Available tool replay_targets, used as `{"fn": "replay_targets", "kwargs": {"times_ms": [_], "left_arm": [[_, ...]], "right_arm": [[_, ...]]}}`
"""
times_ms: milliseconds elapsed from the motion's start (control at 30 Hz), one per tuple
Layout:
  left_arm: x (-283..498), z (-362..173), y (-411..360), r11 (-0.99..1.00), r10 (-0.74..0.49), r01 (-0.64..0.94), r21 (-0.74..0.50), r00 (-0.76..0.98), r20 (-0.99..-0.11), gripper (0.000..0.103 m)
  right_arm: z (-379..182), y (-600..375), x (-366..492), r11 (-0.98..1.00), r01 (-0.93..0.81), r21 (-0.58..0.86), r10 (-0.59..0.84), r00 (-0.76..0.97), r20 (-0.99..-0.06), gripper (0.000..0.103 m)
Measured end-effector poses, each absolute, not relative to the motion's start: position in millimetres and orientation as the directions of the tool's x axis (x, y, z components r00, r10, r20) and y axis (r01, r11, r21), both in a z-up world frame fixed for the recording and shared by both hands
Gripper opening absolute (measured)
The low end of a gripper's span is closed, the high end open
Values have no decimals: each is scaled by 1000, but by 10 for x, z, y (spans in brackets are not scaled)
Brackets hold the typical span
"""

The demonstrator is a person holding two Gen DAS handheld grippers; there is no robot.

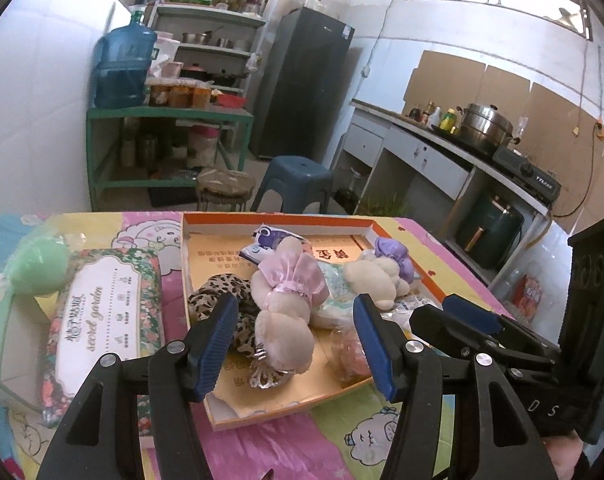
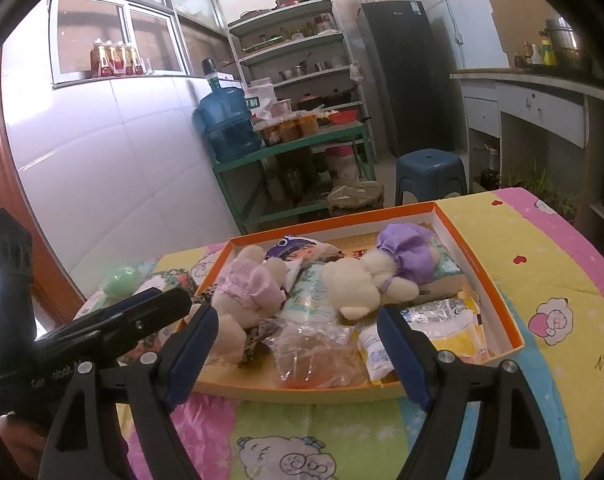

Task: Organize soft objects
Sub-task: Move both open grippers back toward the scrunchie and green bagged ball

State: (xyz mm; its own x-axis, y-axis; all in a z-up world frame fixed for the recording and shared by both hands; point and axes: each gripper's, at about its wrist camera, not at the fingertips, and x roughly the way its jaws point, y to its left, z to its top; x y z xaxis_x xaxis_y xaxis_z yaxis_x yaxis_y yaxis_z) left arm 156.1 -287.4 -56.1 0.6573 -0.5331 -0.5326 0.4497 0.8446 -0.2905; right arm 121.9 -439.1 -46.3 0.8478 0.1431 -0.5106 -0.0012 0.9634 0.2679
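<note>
An orange-rimmed shallow box (image 1: 278, 222) (image 2: 482, 240) lies on the table and holds soft things. In it are a plush toy in a pink dress (image 1: 286, 304) (image 2: 246, 292), a plush toy in a purple dress (image 1: 378, 276) (image 2: 386, 276), a leopard-print cloth (image 1: 218, 296), tissue packs (image 2: 446, 324) and a clear bag (image 2: 318, 356). My left gripper (image 1: 294, 344) is open and empty, its jaws either side of the pink-dress plush, just above the box. My right gripper (image 2: 298, 352) is open and empty at the box's near edge.
A floral tissue pack (image 1: 106, 320) and a green ball (image 1: 42, 268) (image 2: 120, 280) lie left of the box on a white carton. The table has a cartoon cloth (image 2: 542, 280). Beyond stand a blue stool (image 1: 294, 180), a green shelf rack (image 1: 170, 116) and a counter (image 1: 442, 136).
</note>
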Motion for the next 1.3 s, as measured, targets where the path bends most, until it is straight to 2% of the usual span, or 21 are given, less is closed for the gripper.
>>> {"fn": "replay_targets", "kwargs": {"times_ms": [800, 1300], "left_arm": [[864, -68, -2027, 873, -488, 422, -246, 772, -408, 62], [456, 153, -1214, 923, -379, 324, -208, 858, -347, 62]], "right_arm": [[42, -3583, 765, 978, -77, 192, 159, 875, -457, 81], [163, -2870, 672, 976, -161, 149, 212, 865, -455, 81]]}}
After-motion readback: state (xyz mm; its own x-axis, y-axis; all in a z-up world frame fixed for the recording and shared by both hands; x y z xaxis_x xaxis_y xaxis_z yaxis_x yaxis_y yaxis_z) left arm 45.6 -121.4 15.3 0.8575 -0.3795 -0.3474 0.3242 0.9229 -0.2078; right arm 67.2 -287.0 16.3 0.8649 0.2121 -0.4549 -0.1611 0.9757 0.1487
